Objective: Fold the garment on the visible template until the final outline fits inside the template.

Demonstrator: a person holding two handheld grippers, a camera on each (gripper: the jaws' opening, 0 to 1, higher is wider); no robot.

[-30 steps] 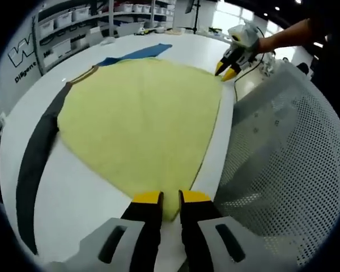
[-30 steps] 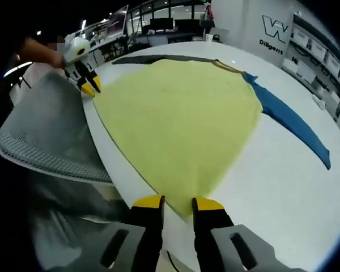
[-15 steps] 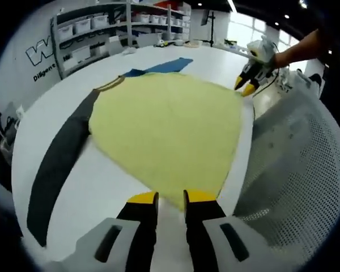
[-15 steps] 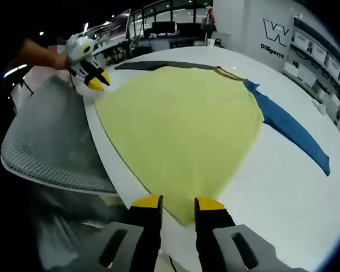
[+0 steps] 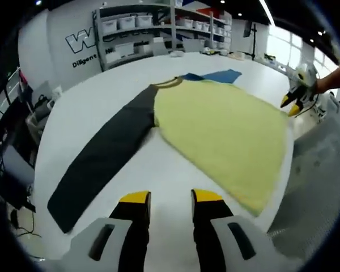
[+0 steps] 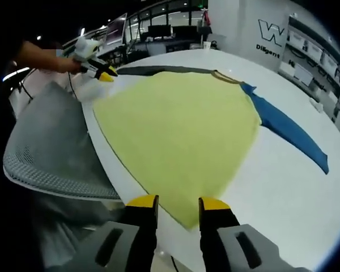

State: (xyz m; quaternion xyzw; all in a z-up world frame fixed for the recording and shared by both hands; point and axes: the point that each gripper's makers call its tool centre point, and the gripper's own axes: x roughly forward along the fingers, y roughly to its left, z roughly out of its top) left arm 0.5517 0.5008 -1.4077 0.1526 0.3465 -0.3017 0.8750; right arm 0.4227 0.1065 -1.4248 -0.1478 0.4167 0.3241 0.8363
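Along the near edge of the white desk [image 5: 90, 107] the garment [image 5: 226, 136] lies flat, its dark sleeve [image 5: 102, 158] and blue sleeve [image 6: 289, 130] spread. It looks light, limp and slippery; hem corners suit pinching. The left gripper [image 5: 171, 199] and right gripper [image 6: 177, 202] have fingers spread, empty.

wall [image 6: 246, 22] | big "w" logo | "dilgen.." below, rest cut off
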